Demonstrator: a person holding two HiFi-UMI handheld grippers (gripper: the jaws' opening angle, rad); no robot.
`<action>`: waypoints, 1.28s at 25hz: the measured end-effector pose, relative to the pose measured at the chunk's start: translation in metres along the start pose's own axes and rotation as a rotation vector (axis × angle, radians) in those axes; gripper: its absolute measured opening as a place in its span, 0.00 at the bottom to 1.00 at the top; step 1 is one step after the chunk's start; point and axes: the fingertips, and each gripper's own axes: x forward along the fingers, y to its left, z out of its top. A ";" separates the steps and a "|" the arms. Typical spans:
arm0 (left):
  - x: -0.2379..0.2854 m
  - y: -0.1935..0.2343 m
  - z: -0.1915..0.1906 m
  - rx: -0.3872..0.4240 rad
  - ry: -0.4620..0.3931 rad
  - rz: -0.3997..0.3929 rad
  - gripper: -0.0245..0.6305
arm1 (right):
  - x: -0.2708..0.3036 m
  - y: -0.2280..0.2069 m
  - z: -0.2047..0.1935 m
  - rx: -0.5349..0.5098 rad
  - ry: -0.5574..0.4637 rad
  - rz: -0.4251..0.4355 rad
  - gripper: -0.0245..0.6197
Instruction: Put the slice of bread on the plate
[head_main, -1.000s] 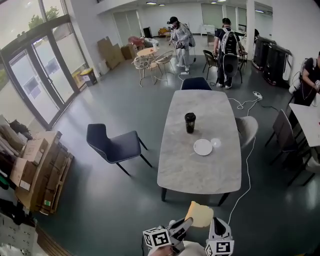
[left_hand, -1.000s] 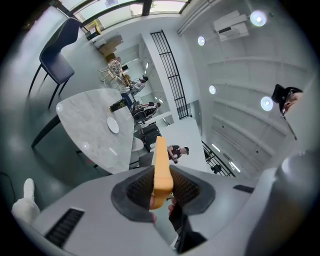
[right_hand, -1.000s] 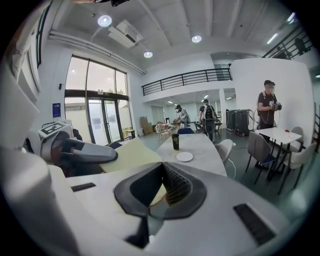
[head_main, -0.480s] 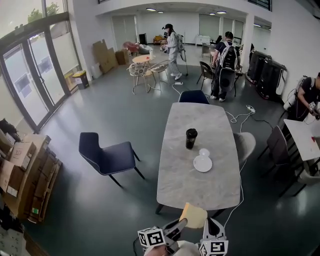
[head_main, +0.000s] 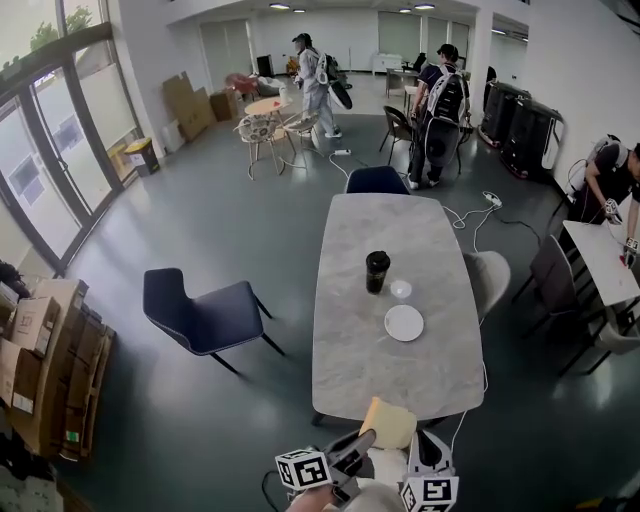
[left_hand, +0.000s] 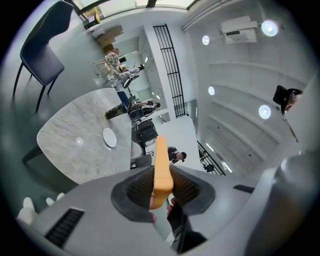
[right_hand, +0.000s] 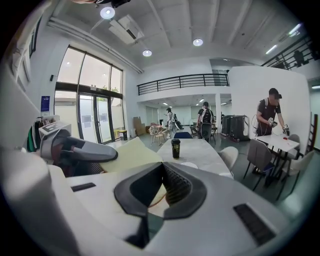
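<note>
Grey ribbed pads (left_hand: 139, 186) of the left gripper (left_hand: 161, 186) are clamped on the two flat faces of the slice of bread (left_hand: 161, 152). They grip its lower end, and most of the slice projects forward, edge-on and straight. The right gripper (right_hand: 164, 175) has its jaws closed tip to tip with nothing between them, and it is held just beside the left. In the head view the slice is in the air over the near end of the table (head_main: 350, 360), well short of the plate (head_main: 404, 322), which lies farther along near a black cup (head_main: 377, 271). Assessment: the slice is probably light, soft and easily crushed or torn. A hold on the faces near one edge looks adequate with moderate pressure only. Release should be low and flat over the plate.
</note>
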 end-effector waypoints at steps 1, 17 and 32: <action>0.002 0.003 0.002 -0.001 0.004 0.007 0.19 | 0.005 -0.001 0.000 0.005 0.000 -0.001 0.05; 0.128 0.033 0.079 0.000 0.000 0.042 0.19 | 0.127 -0.099 0.059 -0.026 -0.055 -0.010 0.05; 0.246 0.075 0.127 -0.045 -0.019 0.073 0.19 | 0.225 -0.189 0.071 0.034 0.031 0.034 0.05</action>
